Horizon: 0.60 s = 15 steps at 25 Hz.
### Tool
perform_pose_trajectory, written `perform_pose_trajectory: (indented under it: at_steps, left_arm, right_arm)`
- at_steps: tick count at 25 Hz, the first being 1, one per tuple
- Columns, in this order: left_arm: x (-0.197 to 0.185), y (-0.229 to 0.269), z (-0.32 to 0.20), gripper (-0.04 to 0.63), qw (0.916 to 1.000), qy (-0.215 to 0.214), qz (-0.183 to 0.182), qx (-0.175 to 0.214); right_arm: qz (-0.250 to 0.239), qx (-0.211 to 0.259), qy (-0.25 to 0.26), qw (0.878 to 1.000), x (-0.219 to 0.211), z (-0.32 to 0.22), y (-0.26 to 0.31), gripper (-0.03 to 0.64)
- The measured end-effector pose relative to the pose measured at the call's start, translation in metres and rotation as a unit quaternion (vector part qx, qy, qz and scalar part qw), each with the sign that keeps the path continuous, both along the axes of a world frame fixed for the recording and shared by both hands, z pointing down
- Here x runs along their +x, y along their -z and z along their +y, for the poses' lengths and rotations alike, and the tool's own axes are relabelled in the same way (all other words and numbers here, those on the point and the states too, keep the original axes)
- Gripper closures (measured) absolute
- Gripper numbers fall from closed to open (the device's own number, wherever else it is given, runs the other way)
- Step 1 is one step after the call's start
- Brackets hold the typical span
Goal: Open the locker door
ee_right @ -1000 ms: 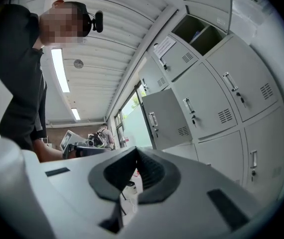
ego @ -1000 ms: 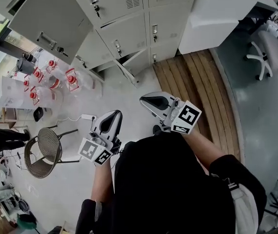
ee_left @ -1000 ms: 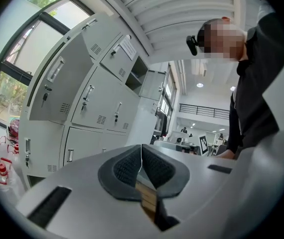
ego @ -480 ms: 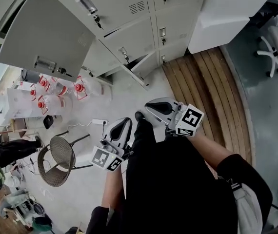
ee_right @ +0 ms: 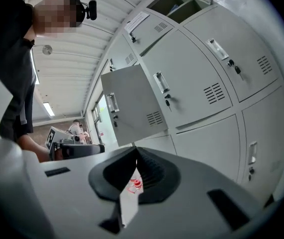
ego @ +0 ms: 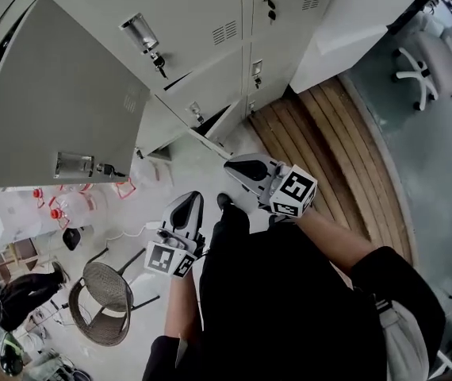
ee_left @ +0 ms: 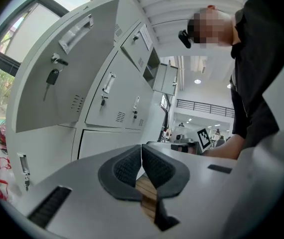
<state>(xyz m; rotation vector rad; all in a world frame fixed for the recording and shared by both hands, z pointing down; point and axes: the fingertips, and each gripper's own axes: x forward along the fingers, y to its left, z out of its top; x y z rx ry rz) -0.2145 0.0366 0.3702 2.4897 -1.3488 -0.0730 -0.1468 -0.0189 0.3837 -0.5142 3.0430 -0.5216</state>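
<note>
The grey locker bank (ego: pixel 210 6) fills the top of the head view. One locker door (ego: pixel 59 94) stands swung wide open at the upper left, with its handle (ego: pixel 74 165) and hanging keys at its lower edge. My left gripper (ego: pixel 188 201) and right gripper (ego: pixel 231 166) hang in front of my body, away from the lockers, both shut with nothing between the pads. In the left gripper view the gripper (ee_left: pixel 141 147) points along the lockers, and the open door (ee_left: pixel 57 73) is at the upper left. From the right gripper (ee_right: pixel 135 149) I see the same open door (ee_right: pixel 132 106) ahead.
A small lower locker door (ego: pixel 210 129) stands ajar near the floor. Wooden floor slats (ego: pixel 329 149) run to the right below a white cabinet (ego: pixel 353 22). A wicker chair (ego: pixel 107 292) and red-capped bottles (ego: pixel 51 213) are at the left, an office chair (ego: pixel 420 70) at the far right.
The lockers and the open door have come much closer and larger in the head view. Both grippers have travelled with me, staying shut and side by side.
</note>
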Motion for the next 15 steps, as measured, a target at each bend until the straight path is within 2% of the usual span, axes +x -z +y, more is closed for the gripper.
perform_pose_trajectory:
  at_steps: [3, 9, 15]
  left_arm:
    - [-0.016, -0.016, -0.021, 0.577, 0.9995, -0.026, -0.017, -0.007]
    - [-0.031, -0.044, -0.048, 0.577, 0.9974, -0.068, 0.001, -0.025]
    - [-0.047, -0.065, -0.066, 0.577, 0.9972, -0.065, 0.013, -0.035]
  right_arm:
    - [0.017, 0.0, -0.027, 0.999, -0.016, -0.023, -0.01, 0.604]
    - [0.057, -0.019, -0.075, 0.995, -0.042, -0.062, -0.048, 0.6]
    - [0.082, -0.021, -0.1, 0.991, -0.064, -0.097, -0.076, 0.564]
